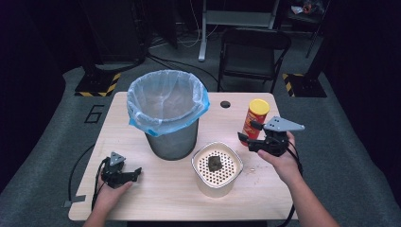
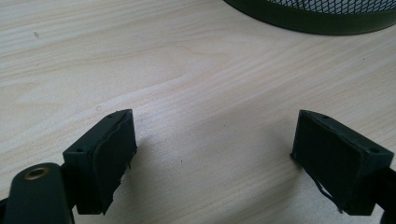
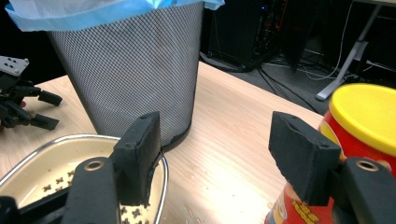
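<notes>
Grippers apart over the desk (image 1: 156, 194).
My left gripper (image 1: 137, 172) rests wide near the bin (image 1: 168, 111); my right gripper (image 1: 245, 139), wide, flanks the can (image 1: 255, 118).

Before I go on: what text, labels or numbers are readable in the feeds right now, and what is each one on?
"6": a large figure marked on the grey floor left of the table, in the high view.
Red can with the yellow lid: printing on its side, too blurred to read in the high view; in the right gripper view, yellow lettering at the can's bottom is cut off and unreadable.
Yellow-and-black striped pads on the floor: stripes, no words.
</notes>
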Motion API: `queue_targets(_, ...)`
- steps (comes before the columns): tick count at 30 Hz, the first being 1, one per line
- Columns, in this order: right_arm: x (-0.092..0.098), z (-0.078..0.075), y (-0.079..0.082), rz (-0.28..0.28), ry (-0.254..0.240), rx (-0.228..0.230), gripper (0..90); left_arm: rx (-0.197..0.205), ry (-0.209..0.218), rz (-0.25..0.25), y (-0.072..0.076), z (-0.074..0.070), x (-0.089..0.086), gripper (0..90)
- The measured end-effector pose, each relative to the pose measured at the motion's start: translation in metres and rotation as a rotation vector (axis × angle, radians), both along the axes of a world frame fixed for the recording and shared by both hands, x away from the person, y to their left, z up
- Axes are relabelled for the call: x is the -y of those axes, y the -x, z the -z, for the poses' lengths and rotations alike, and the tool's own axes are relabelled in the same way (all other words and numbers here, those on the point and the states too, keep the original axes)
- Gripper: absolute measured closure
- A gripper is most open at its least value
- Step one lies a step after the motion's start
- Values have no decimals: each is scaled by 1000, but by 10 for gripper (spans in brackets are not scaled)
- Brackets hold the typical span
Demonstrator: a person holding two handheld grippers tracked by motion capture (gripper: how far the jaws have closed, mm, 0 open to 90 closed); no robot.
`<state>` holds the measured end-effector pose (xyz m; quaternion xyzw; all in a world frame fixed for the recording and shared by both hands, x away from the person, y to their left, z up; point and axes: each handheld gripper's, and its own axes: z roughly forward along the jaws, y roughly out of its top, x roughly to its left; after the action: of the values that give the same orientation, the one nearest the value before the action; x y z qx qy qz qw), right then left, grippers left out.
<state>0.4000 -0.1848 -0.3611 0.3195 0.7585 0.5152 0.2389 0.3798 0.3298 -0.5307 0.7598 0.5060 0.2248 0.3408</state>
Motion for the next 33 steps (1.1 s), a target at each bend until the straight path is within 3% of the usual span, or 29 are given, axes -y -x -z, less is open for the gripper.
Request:
queue_targets(11, 25, 29, 1, 95, -4, -25, 284, 0, 0, 1, 0, 0, 0, 133)
queue_targets(21, 41, 45, -16, 182, 9, -61, 178, -5, -2, 2, 0, 0, 0, 133)
queue_targets(33, 46, 38, -43, 214, 45, -72, 140, -6, -3, 3, 0, 0, 0, 133)
